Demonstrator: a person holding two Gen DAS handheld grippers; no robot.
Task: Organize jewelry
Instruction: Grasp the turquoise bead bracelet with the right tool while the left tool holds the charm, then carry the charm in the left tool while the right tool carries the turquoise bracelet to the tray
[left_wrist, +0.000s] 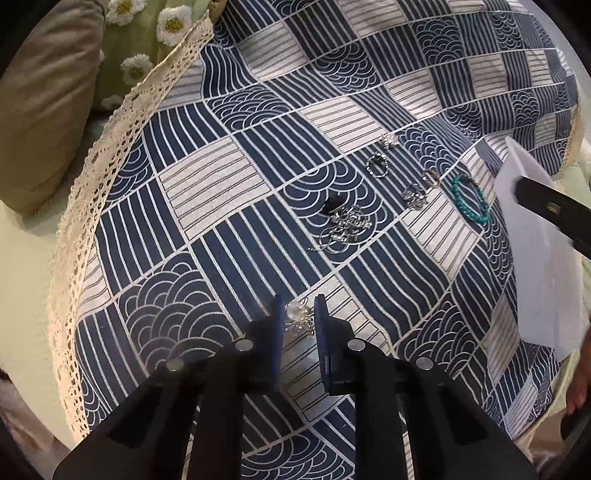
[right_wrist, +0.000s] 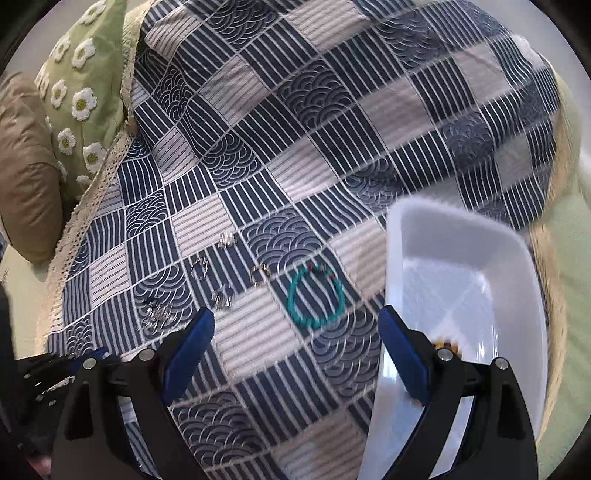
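- Our left gripper (left_wrist: 298, 308) points steeply down at the patterned cloth (left_wrist: 229, 192); its blue fingers (left_wrist: 277, 314) stand narrow, and a small silver piece with clear beads (left_wrist: 298, 314) sits between them, seemingly pinched, just above the cloth.
- Our right gripper (right_wrist: 295, 332) has its fingers (right_wrist: 195, 332) spread wide with nothing between them; under the gap lies bare cloth, and the turquoise bead bracelet (right_wrist: 316, 299) lies just ahead of it.
- The white tray (right_wrist: 461, 266) sits at the right edge of the cloth, beside the right finger; something small and amber-brown (right_wrist: 447, 345) lies in it, partly hidden by the gripper, so we cannot tell what it is.
- Still on the cloth, left of the bracelet: a gold-toned ring (right_wrist: 260, 275), a silver ring cluster (right_wrist: 221, 295), a twisted silver ring (right_wrist: 199, 267), a small silver charm (right_wrist: 226, 240) and a tangle of silver hoops (right_wrist: 159, 314).
- Behind the cloth's lace edge (left_wrist: 110, 155) lie a green daisy cushion (right_wrist: 85, 99) and a tan cushion (right_wrist: 26, 166).
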